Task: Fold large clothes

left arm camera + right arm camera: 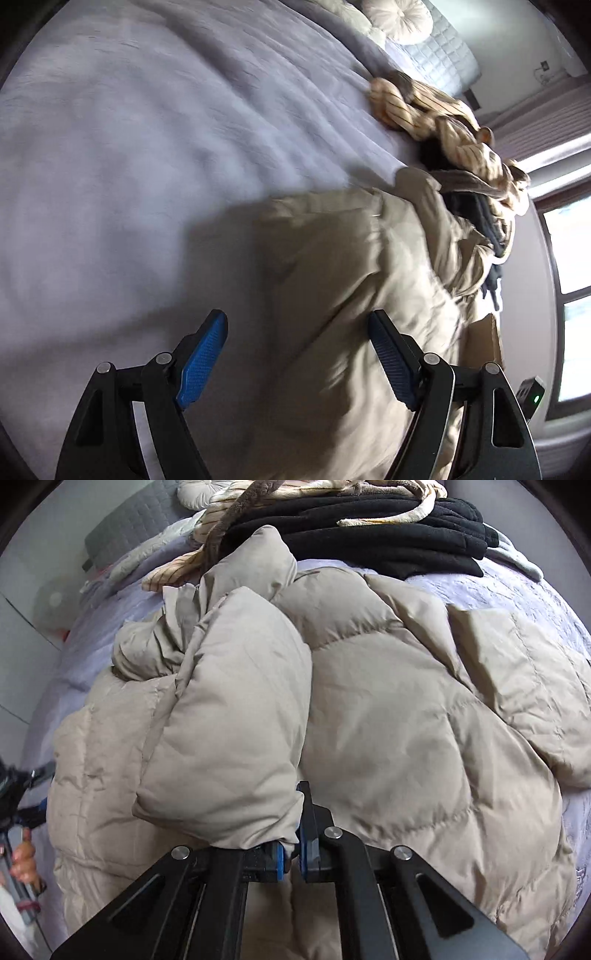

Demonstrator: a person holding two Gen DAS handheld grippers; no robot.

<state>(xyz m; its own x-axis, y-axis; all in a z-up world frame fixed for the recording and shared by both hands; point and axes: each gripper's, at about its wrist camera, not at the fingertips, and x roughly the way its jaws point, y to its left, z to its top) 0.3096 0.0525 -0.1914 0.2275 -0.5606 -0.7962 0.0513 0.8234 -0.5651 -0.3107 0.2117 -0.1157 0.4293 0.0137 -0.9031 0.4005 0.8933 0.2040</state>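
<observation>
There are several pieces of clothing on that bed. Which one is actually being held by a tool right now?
The beige puffer jacket: the right tool is pinched on its folded-over sleeve. The black fleece and striped cream garment lie untouched behind it.

A bed is covered by a pale lavender bedspread (147, 155), rumpled into soft ridges, and at its far end a round, pleated cream cushion (399, 16) is seen resting against a grey quilted headboard (443, 51). Beyond the bed's edge, a bright window (569, 280) with a dark frame is set in the wall, and a brown cardboard box (484, 339) is partly seen just beside the bed. In the right wrist view the same cushion (195, 493) and headboard (122, 531) are seen at the upper left.
</observation>
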